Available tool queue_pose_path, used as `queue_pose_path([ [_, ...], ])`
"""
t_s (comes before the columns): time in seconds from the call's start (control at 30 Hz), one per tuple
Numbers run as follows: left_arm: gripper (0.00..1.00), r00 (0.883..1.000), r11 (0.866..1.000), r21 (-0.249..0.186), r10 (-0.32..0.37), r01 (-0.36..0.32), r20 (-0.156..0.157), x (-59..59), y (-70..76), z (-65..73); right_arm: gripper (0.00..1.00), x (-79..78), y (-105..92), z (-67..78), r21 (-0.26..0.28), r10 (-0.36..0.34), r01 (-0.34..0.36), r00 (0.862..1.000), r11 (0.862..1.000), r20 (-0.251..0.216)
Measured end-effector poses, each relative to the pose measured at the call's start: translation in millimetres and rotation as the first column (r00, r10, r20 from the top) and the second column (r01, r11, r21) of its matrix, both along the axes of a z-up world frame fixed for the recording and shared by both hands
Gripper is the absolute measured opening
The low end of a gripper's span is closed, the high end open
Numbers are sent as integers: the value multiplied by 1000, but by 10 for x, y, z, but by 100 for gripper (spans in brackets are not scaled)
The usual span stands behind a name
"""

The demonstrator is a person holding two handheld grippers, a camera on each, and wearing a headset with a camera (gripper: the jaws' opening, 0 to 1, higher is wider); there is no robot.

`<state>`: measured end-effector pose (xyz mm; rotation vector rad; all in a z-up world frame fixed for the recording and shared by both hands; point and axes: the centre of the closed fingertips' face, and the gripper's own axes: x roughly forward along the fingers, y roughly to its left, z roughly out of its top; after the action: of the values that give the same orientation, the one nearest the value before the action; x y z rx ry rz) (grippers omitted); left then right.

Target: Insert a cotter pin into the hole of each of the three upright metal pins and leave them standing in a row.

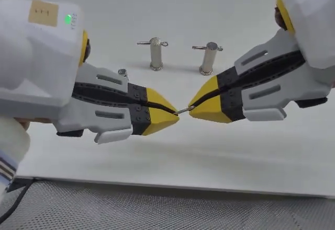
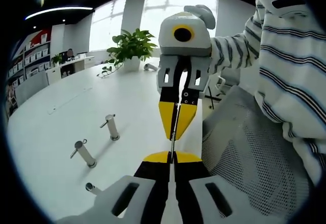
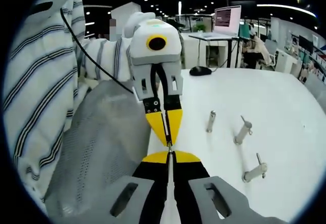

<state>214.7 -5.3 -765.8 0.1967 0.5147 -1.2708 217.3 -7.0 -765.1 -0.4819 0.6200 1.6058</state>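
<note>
Above the near part of the white workbench (image 1: 157,157), the left gripper (image 1: 174,114) and the right gripper (image 1: 191,109) meet tip to tip in the head view. A loose cotter pin (image 1: 183,111) spans the small gap between their yellow tips. Each gripper has its jaws pressed together on one end of that thin pin. Both gripper views agree: the pin runs straight from the view's own closed jaws into the closed jaws of the gripper facing it. Farther back on the bench stand the metal pins. The middle metal pin (image 1: 156,55) is upright, with a fitted cotter pin (image 1: 144,43) lying level through its head, loop end to the right in the head view. The right-hand metal pin (image 1: 208,58) stands near it but apart, and a second fitted cotter pin (image 1: 198,47) crosses its head the same way. The third metal pin (image 1: 122,73) is mostly hidden behind the left gripper's body, with only its top peeking over. In the right gripper view it stands upright with a plain head, roughly in line with the other two. A grey mesh surface (image 1: 157,209) lies below the bench's near edge, and a striped sleeve (image 2: 285,71) reaches in behind the right gripper in the left gripper view.
</note>
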Motion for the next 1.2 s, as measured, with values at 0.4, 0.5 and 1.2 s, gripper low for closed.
queue_pose_path([
  [0.4, 1, 999, 1000, 8, 27, -27, -30, 31, 70, -23, 2, 9, 50, -1, 32, -51, 51, 999, 998, -18],
  [0.5, 0, 999, 1000, 7, 11, -11, -31, 8, 74, -18, 2, -1, 56, -12, 38, -43, 43, 999, 998, -8],
  [1.2, 0, 989, 999, 33, -4, 9, -147, -98, 61, -37, 4, -103, 117, -60, 10, 85, -86, 994, 996, 69],
])
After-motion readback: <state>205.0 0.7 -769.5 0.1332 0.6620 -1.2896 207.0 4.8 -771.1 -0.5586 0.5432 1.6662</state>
